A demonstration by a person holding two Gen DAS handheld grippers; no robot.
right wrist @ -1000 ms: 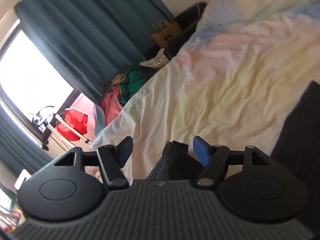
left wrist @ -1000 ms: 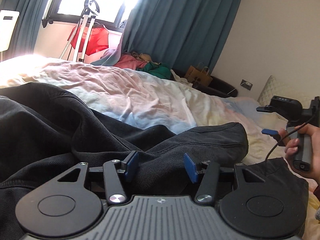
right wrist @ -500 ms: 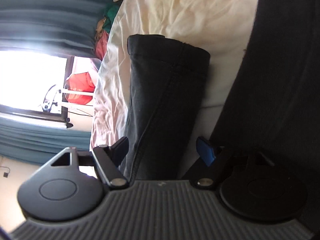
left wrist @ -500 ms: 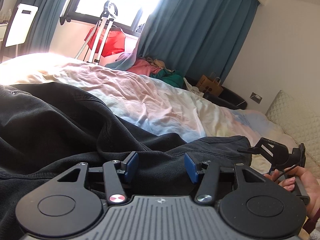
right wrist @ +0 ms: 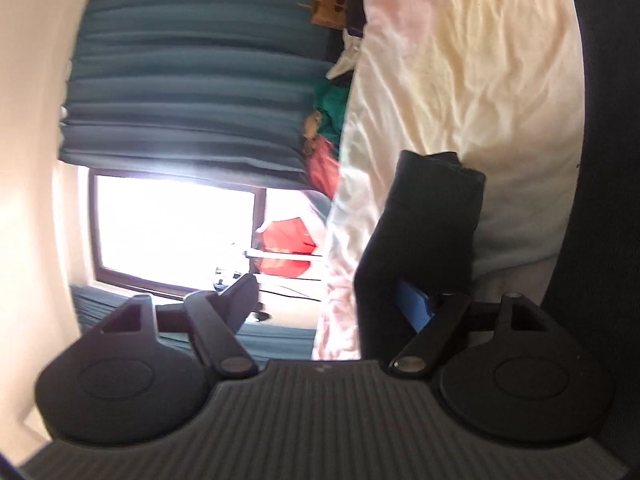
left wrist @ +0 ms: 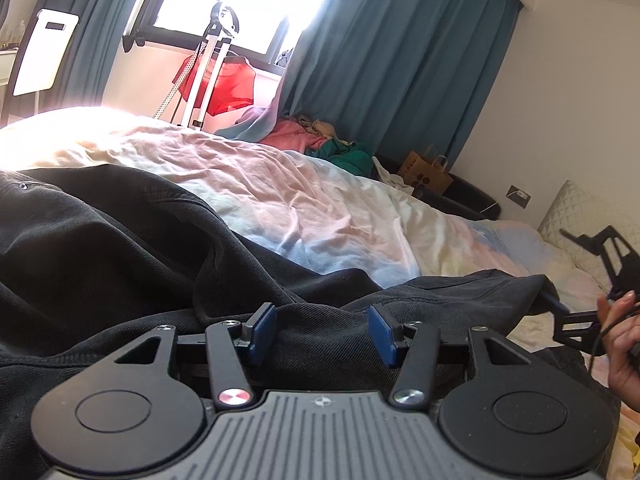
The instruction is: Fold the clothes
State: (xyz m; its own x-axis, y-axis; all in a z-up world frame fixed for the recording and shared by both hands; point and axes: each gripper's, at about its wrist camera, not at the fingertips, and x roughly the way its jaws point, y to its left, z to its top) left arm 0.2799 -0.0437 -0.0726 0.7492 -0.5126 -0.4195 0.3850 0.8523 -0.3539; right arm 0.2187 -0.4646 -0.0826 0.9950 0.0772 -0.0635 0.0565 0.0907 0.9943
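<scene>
Over the rumpled bedspread [left wrist: 320,216], the left gripper [left wrist: 322,332] hovers with jaws spread above the black trousers [left wrist: 120,248], while the right gripper [right wrist: 332,300], jaws also parted, straddles a raised trouser leg [right wrist: 424,232], apparently to fold it.

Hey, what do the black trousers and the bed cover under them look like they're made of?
The black trousers look like heavy cotton twill or denim: matte, with a fine diagonal weave, stitched seams and a small rivet. The bed cover looks like thin, soft cotton or a similar woven fabric: matte, finely creased, printed in pale pastel patches. Neither can be confirmed by look alone.
</scene>
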